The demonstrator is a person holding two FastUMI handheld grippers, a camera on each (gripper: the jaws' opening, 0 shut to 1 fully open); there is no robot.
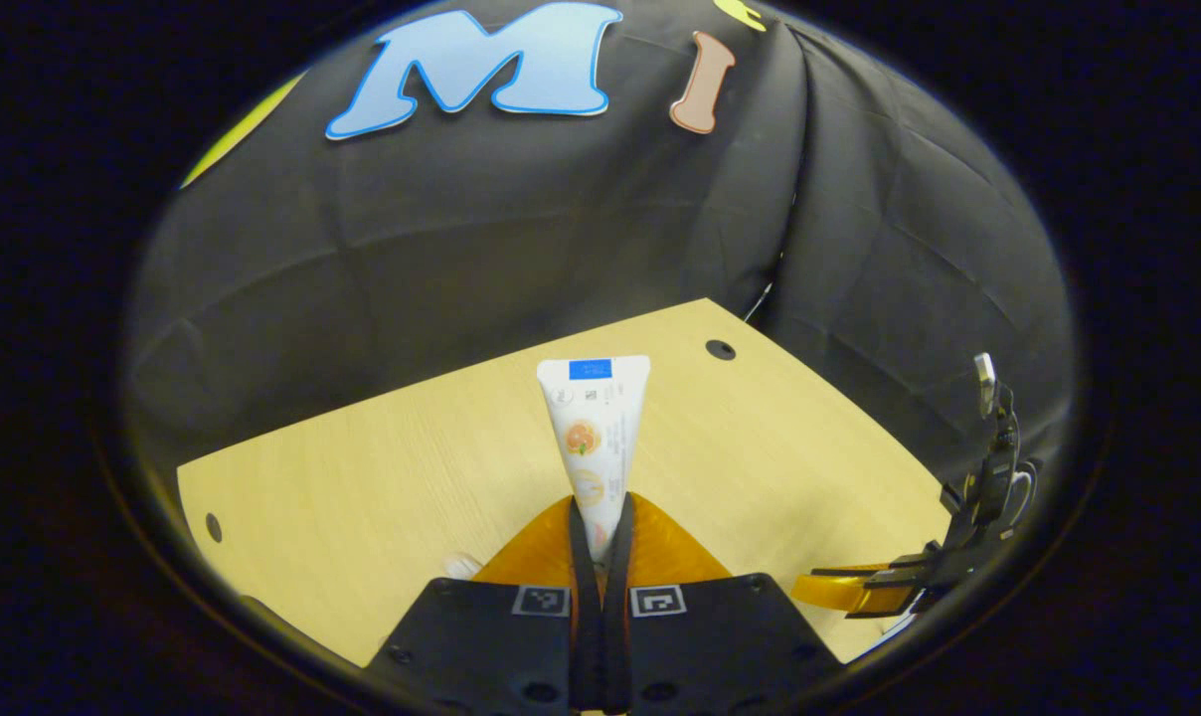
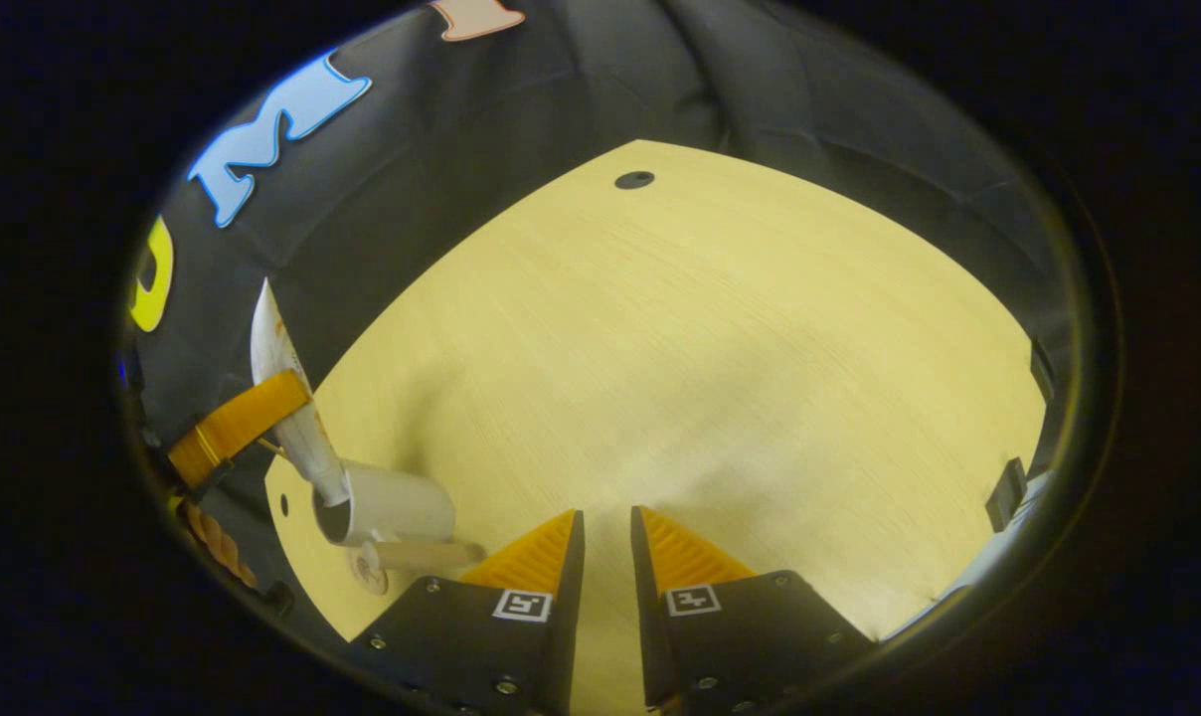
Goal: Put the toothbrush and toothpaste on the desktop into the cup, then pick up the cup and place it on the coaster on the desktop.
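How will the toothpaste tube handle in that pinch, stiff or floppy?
The toothpaste tube juts straight out from the left hand-held gripper without sagging, so it probably stays fairly stiff. Its smooth, tapered body may slip under a light squeeze. In the right gripper view its cap end is at the cup mouth; the tall cup could tip if nudged.

White toothpaste (image 1: pixel 593 438) with blue patch and orange print, white cup (image 2: pixel 392 507), pale wood-grain desktop (image 2: pixel 720 378)

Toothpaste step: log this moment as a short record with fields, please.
toothpaste: tube clamped between left gripper fingers, cap end down
cup: white cup, tube's cap end at its mouth
left gripper: shut on the tube
right gripper: open, holding nothing, over bare desktop
coaster: round one beside the cup
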